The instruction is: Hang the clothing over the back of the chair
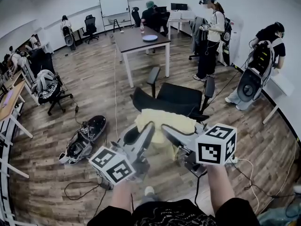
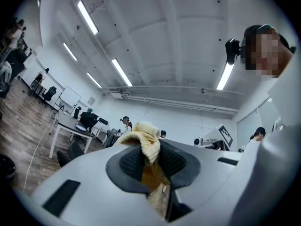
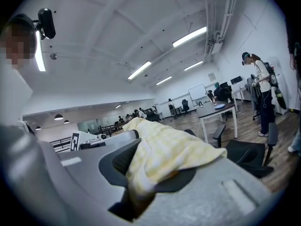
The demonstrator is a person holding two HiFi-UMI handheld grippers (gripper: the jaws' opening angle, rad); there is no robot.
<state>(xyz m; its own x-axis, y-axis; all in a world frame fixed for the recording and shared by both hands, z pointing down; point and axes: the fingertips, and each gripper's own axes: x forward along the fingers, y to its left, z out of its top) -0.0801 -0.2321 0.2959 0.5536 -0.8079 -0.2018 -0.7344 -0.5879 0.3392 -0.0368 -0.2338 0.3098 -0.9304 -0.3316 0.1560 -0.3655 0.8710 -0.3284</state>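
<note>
Head view: two grippers side by side just in front of one black chair, each with one marker cube. Left gripper and right gripper both on one yellow garment, bunched between them, near the front edge of the chair seat; not on the chair back. Impossible to tell whether the cloth touches the seat. Beyond the chair, one white table with one round plate and one bottle. To the right of the chair, two standing persons. To the left of the chair, on the floor, one dark bag.

Left gripper view: jaws nearly together, only a narrow gap, filled by one thick fold of the yellow garment pinched between the two dark pads. Rolled edge of the cloth sticking up above the jaw tips.

Right gripper view: jaws likewise close together and clamped on the same garment. Cloth spilling over one pad and hanging toward the chair, which stands beyond it.
</note>
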